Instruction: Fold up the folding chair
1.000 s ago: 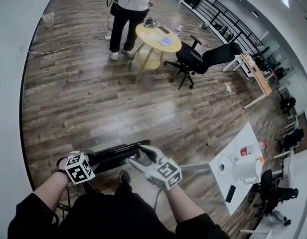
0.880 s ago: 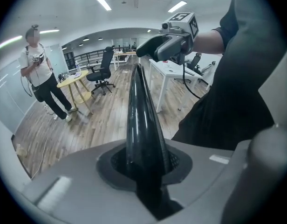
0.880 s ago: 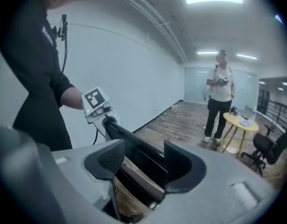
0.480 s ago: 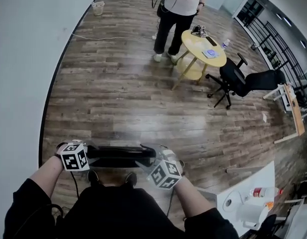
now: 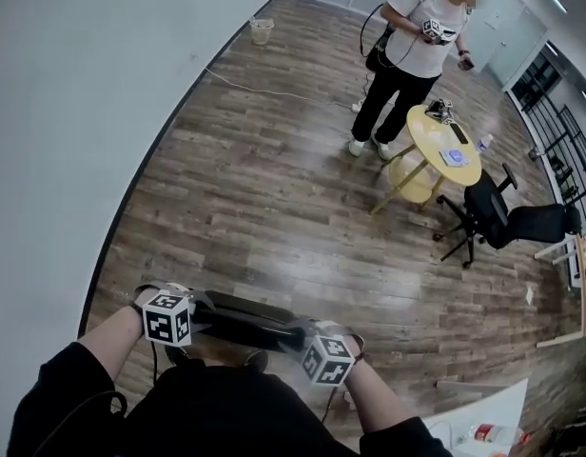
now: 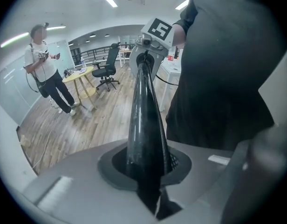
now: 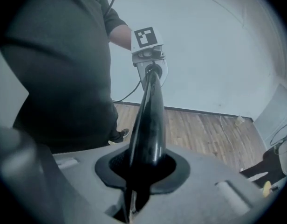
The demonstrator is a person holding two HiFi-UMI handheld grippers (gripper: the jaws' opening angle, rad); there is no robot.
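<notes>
Open office (wood floor (image 5: 264,208)): swivel chair (image 5: 485,209), round yellow table (image 5: 443,147)

Bare floor (image 5: 274,208) beyond folding chair (image 5: 245,320); wall (image 5: 84,112) near at left

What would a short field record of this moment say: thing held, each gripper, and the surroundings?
held thing: black chair bar, spanning between the two grippers
left gripper: shut on one end of the chair bar, jaws have just been closing
right gripper: shut on the other end, jaws have just been closing
floor: wood planks
bystander: standing beside a round yellow table
office chair: black, next to the table
</notes>
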